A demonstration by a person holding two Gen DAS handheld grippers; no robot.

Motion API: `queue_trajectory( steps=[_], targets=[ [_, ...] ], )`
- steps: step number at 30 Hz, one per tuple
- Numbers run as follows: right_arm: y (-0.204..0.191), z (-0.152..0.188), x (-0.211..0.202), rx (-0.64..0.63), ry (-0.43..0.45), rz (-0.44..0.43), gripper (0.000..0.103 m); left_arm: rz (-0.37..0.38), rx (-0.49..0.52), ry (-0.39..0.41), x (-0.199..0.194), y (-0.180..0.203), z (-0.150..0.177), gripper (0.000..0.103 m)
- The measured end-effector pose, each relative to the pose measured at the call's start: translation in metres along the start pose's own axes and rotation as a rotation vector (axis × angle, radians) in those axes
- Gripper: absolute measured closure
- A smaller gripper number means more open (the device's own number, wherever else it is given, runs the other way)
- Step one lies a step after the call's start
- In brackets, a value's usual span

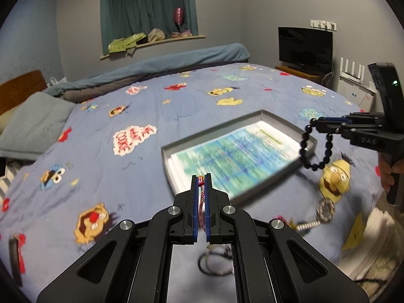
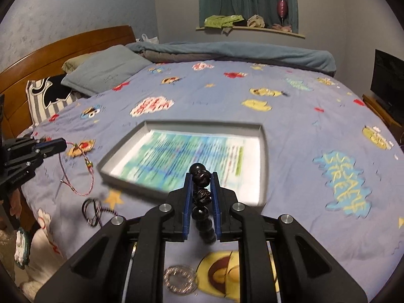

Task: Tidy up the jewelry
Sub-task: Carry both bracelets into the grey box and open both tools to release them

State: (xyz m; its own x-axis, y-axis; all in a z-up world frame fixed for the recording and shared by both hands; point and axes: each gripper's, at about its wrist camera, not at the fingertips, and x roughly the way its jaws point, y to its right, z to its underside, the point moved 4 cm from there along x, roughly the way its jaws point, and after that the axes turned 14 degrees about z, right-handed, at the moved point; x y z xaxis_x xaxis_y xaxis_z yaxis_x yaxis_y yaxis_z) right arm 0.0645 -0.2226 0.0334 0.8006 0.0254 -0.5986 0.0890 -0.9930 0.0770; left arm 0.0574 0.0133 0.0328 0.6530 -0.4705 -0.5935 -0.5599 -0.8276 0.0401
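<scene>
I'm working in a home bedroom. A wide bed fills most of my view, spread with a blue cartoon-print bedspread, with a wooden headboard, grey pillows and a rolled blue duvet along its far side. Green curtains hang over a windowsill piled with clothes, and a television stands on a low cabinet by grey walls.

Two wrist views low over the bedspread; both facing the shared tray from opposite sides
</scene>
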Motion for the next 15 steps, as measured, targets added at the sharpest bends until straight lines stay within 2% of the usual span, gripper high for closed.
queue_trajectory(
  steps=[5, 9, 13, 15],
  targets=[
    [0.009, -0.037, 0.013, 0.026, 0.014, 0.023, 0.089, -0.039, 0.009, -0.008, 0.026, -0.017, -0.031, 0.098],
    [0.012, -0.058, 0.035, 0.027, 0.014, 0.064, 0.089, -0.042, -0.019, -0.02, 0.053, -0.031, -0.051, 0.098],
    [0.012, -0.071, 0.073, 0.053, -0.038, 0.089, 0.089, -0.088, -0.001, -0.075, 0.092, -0.041, -0.062, 0.098],
    [0.009, -0.073, 0.089, 0.07, -0.064, 0.082, 0.089, -0.079, -0.024, -0.098, 0.109, -0.046, -0.067, 0.098]
  ],
)
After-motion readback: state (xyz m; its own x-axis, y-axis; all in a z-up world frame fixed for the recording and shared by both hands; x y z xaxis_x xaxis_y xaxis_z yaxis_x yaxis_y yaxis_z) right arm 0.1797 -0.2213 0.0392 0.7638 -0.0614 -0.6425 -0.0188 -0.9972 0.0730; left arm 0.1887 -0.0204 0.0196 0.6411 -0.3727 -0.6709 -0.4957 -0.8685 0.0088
